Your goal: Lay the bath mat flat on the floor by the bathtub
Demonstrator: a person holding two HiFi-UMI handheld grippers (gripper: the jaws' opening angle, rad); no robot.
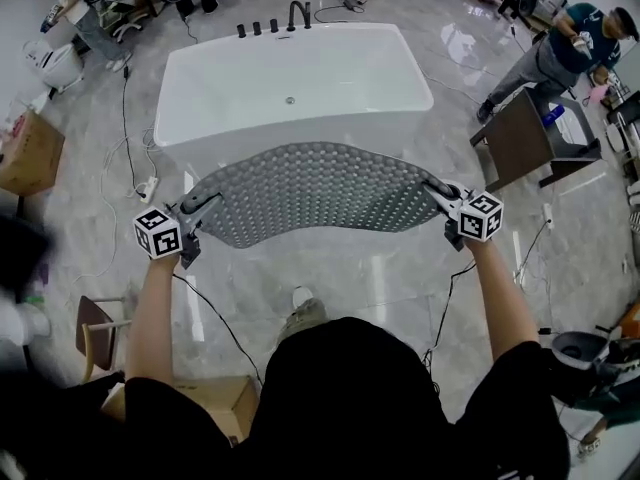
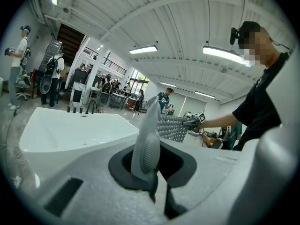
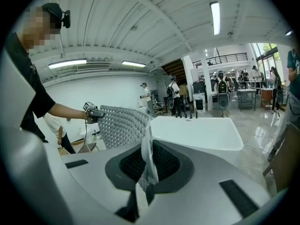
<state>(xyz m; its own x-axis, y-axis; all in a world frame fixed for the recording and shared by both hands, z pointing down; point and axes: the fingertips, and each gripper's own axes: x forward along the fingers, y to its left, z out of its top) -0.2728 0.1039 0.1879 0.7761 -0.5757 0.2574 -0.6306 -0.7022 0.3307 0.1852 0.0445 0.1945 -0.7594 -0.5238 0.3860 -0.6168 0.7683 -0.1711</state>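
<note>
A grey bath mat (image 1: 318,190) with a bumpy surface hangs stretched in the air between my two grippers, in front of the white bathtub (image 1: 290,80). My left gripper (image 1: 205,205) is shut on the mat's left corner, and the mat's edge (image 2: 146,146) rises from its jaws. My right gripper (image 1: 438,195) is shut on the right corner, where the mat's edge (image 3: 146,156) stands between the jaws. In each gripper view the mat (image 3: 119,124) spans across to the other gripper. The mat's middle sags toward me, above the grey marble floor (image 1: 330,268).
A black cable (image 1: 215,318) runs over the floor near my shoe (image 1: 302,313). A brown cabinet (image 1: 525,136) stands right of the tub with a person (image 1: 560,53) beside it. A cardboard box (image 1: 30,153) sits at the left and a chair (image 1: 95,333) at lower left.
</note>
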